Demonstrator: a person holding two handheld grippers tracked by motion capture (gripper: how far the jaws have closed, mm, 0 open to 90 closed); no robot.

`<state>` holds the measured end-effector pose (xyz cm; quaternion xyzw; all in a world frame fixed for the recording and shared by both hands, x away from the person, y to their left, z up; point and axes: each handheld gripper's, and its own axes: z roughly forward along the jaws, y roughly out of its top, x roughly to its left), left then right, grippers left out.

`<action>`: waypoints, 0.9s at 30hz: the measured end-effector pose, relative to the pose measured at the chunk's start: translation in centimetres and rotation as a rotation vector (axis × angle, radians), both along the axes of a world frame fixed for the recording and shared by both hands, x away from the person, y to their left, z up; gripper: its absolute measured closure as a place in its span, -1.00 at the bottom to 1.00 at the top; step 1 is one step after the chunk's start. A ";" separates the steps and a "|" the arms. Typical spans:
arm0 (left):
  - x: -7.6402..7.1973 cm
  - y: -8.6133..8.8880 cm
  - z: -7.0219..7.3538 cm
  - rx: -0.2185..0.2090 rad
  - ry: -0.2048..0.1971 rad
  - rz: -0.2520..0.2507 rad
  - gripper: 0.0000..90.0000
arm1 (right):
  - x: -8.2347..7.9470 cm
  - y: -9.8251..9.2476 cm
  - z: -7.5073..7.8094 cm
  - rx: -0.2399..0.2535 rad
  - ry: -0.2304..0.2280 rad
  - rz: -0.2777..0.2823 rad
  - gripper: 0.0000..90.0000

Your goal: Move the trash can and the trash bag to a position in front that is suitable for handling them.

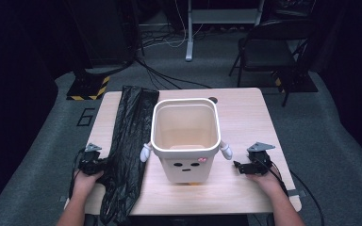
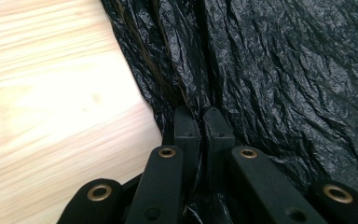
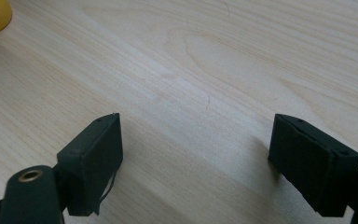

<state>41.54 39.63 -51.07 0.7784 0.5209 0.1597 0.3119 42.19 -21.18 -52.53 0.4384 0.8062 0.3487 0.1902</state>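
Black crinkled plastic, the bin bag (image 1: 128, 141), lies in a long strip down the left side of the table (image 1: 245, 113) beside the white bin (image 1: 185, 136), its near end hanging over the front edge, and my left tongs (image 2: 204, 122) are pinched shut on a fold of it while my right tongs (image 3: 196, 154) hover wide open and empty over bare wood right of the bin. I judge the thin film could slip from that narrow pinch or snag the bin's rim when lifted; open room lies right and behind
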 end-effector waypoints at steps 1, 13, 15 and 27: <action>-0.1 0.3 0.0 -0.007 0.001 0.008 0.91 | 0.0 0.0 0.0 -0.001 0.000 0.000 -0.64; -1.0 2.0 1.1 -0.032 -0.067 0.074 0.09 | -0.1 0.0 0.1 -0.003 0.006 0.006 -0.58; -1.5 2.2 1.8 -0.036 -0.082 0.072 0.03 | -0.1 0.1 0.2 -0.005 0.007 0.011 -0.51; -3.2 3.0 4.6 -0.126 -0.124 0.038 -0.01 | -1.0 0.3 1.4 -0.025 0.052 0.035 -0.13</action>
